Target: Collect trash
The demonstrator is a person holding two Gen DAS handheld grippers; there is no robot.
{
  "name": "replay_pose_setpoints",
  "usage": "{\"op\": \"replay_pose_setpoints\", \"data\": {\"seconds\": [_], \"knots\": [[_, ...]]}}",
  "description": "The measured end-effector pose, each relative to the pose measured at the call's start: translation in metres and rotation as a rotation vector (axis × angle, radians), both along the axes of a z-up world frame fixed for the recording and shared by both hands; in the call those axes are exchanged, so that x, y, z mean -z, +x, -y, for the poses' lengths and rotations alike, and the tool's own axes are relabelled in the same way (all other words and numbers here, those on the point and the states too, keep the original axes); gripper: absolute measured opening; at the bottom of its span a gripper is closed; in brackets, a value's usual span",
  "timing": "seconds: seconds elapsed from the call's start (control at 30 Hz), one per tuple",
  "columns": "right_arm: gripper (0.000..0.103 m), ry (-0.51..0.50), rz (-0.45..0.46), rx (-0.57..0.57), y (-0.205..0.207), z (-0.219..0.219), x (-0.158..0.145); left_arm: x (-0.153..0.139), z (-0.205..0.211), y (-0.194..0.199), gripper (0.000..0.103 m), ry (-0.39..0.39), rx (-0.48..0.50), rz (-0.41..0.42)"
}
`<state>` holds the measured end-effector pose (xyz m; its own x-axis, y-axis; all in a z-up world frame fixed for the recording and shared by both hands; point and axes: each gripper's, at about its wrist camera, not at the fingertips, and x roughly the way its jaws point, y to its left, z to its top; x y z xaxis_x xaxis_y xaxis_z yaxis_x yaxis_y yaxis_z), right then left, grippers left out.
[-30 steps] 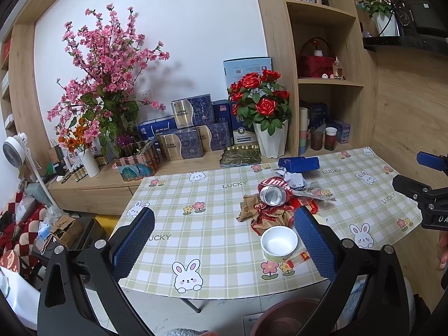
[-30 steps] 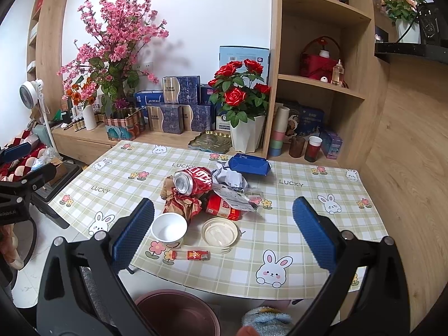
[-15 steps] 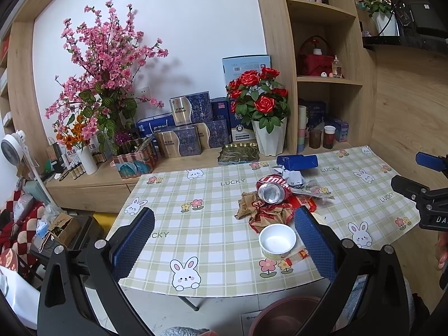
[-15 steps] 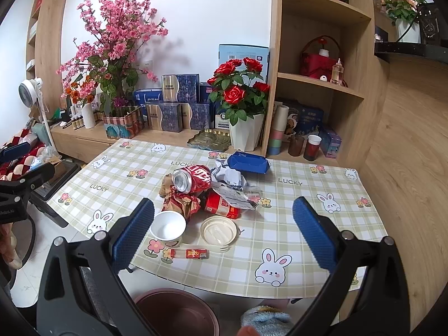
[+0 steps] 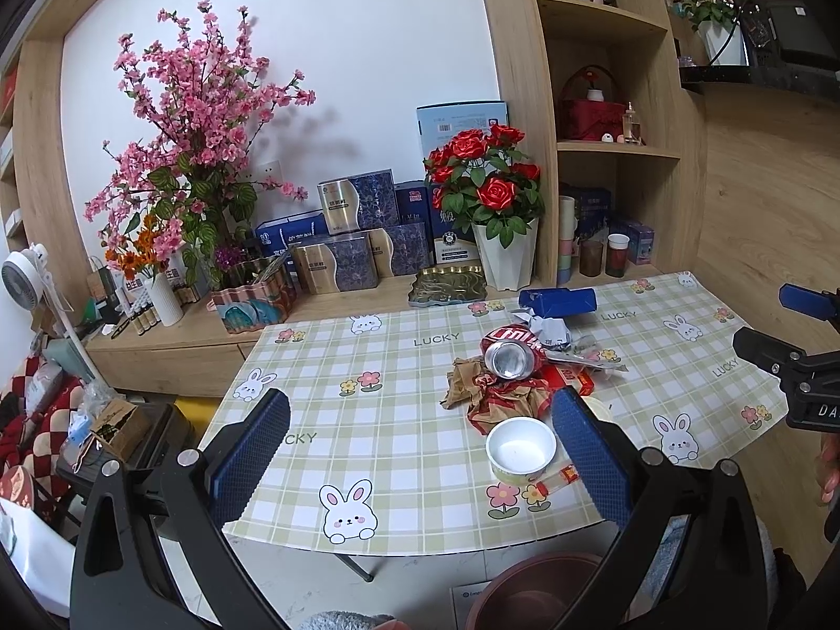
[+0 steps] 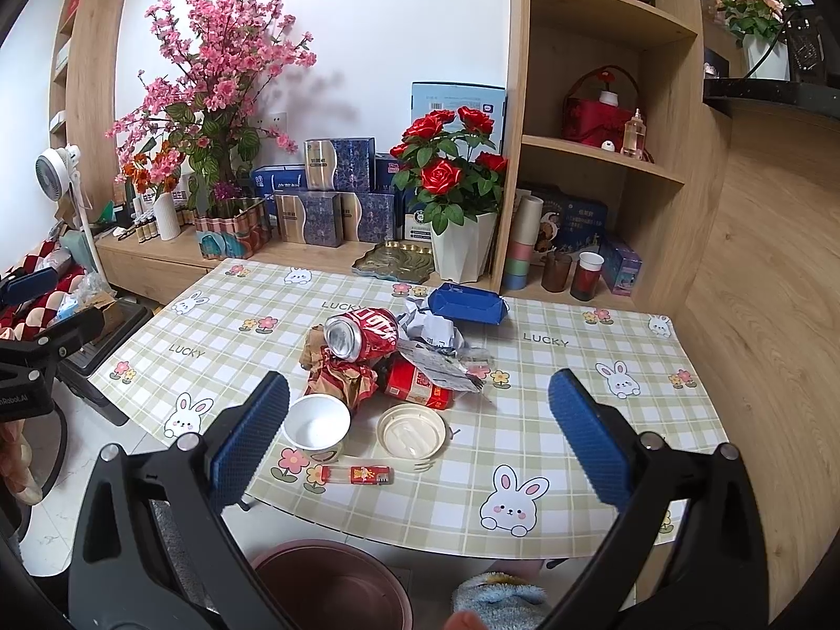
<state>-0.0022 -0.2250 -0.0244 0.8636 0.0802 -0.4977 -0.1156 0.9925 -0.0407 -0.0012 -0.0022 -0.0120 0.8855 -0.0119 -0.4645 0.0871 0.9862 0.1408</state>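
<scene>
A pile of trash lies on the checked tablecloth (image 6: 577,362): a crushed red can (image 6: 362,332) (image 5: 510,354), crumpled brown-red wrapper (image 6: 341,375), white paper cup (image 6: 316,424) (image 5: 521,447), round plastic lid (image 6: 411,430), red lighter (image 6: 357,474), red packet (image 6: 417,383), crumpled paper (image 6: 433,328) and a blue box (image 6: 467,303) (image 5: 557,301). A brown bin (image 6: 331,585) (image 5: 541,596) stands on the floor below the table's near edge. My left gripper (image 5: 415,446) and right gripper (image 6: 417,436) are both open and empty, held in front of the table.
A white pot of red roses (image 6: 457,199), gift boxes (image 6: 336,186), a green tray (image 6: 394,262) and a pink blossom plant (image 6: 220,73) stand on the wooden ledge behind. Shelves (image 6: 604,152) rise at right. A fan (image 6: 58,163) stands at left.
Both views have drawn back and risen slightly, so the table sits a little lower and farther. The trash has not moved. Both grippers stay open.
</scene>
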Motion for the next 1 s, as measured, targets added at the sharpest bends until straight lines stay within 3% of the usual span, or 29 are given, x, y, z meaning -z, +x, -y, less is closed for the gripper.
{"op": "replay_pose_setpoints", "data": {"seconds": [0.47, 0.6, 1.0], "knots": [[0.098, 0.017, -0.007, -0.012, 0.003, -0.003, 0.009, 0.011, -0.004, 0.006, 0.098, 0.013, -0.019, -0.018], [0.098, 0.018, -0.026, -0.036, 0.006, -0.005, 0.017, 0.019, -0.008, 0.009, 0.098, -0.032, 0.038, -0.007], [0.098, 0.064, -0.083, -0.025, 0.03, 0.003, 0.058, 0.073, 0.005, 0.035, 0.098, -0.044, 0.136, -0.056]]}}
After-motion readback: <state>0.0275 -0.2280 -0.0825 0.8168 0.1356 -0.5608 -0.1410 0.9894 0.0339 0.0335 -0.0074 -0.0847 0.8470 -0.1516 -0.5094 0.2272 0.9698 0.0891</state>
